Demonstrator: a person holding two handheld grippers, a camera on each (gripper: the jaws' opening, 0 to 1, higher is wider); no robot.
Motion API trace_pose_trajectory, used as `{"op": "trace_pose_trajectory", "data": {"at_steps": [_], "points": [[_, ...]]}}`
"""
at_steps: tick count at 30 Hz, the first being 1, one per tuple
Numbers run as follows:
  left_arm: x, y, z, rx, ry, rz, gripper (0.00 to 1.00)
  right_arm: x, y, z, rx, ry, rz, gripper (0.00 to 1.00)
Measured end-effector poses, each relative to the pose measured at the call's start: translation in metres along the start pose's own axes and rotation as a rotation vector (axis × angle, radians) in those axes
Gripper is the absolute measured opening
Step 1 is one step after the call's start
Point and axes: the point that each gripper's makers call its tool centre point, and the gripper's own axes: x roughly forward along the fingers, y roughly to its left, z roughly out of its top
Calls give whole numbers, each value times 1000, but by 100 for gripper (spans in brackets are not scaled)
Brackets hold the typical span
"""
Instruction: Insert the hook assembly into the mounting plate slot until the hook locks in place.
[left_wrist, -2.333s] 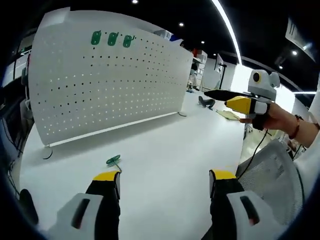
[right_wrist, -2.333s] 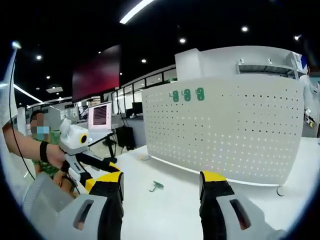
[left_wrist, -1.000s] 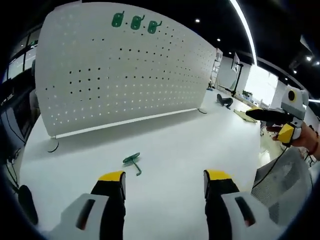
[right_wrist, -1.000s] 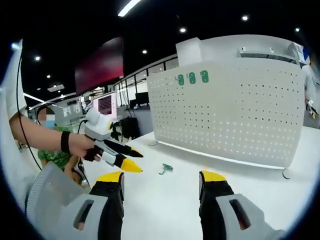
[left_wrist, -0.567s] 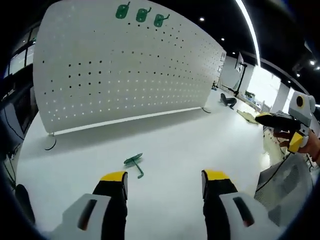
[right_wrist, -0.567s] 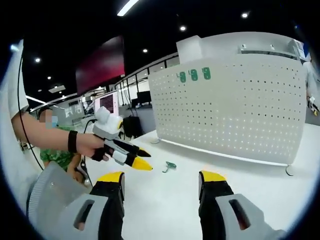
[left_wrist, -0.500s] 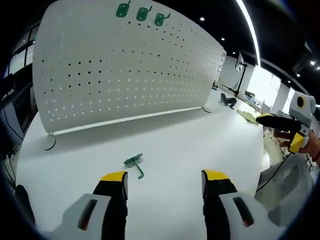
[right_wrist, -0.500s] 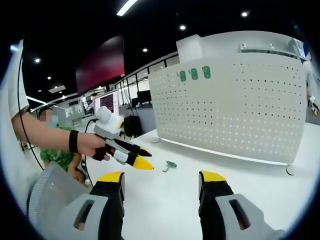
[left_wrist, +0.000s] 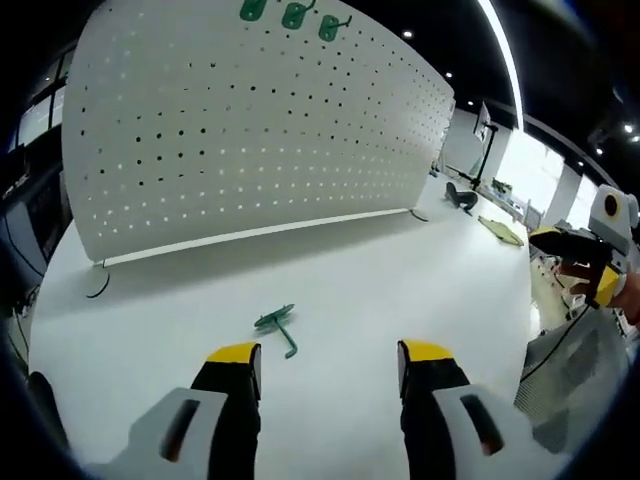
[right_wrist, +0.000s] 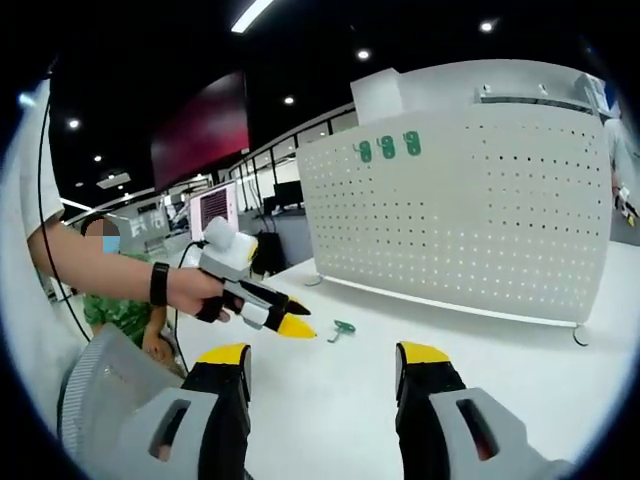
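Note:
A white pegboard plate (left_wrist: 250, 130) stands upright on the white table, with three green hooks (left_wrist: 293, 14) along its top. A loose green hook (left_wrist: 277, 325) lies flat on the table, just ahead of my left gripper (left_wrist: 330, 352), which is open and holds nothing. In the right gripper view the same pegboard (right_wrist: 470, 230), its hung hooks (right_wrist: 387, 148) and the loose hook (right_wrist: 342, 328) appear. There the left gripper (right_wrist: 300, 320), held by a hand, points at the loose hook from a short way off. My right gripper (right_wrist: 325, 352) is open and empty, well back from the hook.
The right gripper (left_wrist: 575, 250) hovers off the table's right edge in a hand. A dark object (left_wrist: 460, 197) and a yellowish sheet (left_wrist: 505, 232) lie at the far end. A mesh chair back (left_wrist: 565, 380) is close by. A monitor (right_wrist: 215, 208) stands behind.
The left gripper has come forward and closer to the loose hook, tips now near it in the right gripper view. The hook has not moved. Both grippers stay open.

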Motion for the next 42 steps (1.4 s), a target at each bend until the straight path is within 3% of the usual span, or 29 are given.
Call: {"op": "trace_pose_trajectory", "data": {"at_steps": [13, 24, 28, 38, 42], "points": [[11, 7, 0, -2, 11, -5, 57, -2, 0, -6, -9, 35, 14, 66], [20, 14, -1, 5, 27, -12, 57, -6, -5, -13, -15, 62, -16, 66], [23, 20, 3, 53, 11, 14, 52, -6, -6, -11, 1, 47, -23, 66], [32, 26, 3, 9, 17, 10, 51, -11, -8, -11, 31, 27, -28, 65], [37, 27, 4, 26, 15, -1, 52, -12, -8, -12, 25, 35, -31, 64]]}}
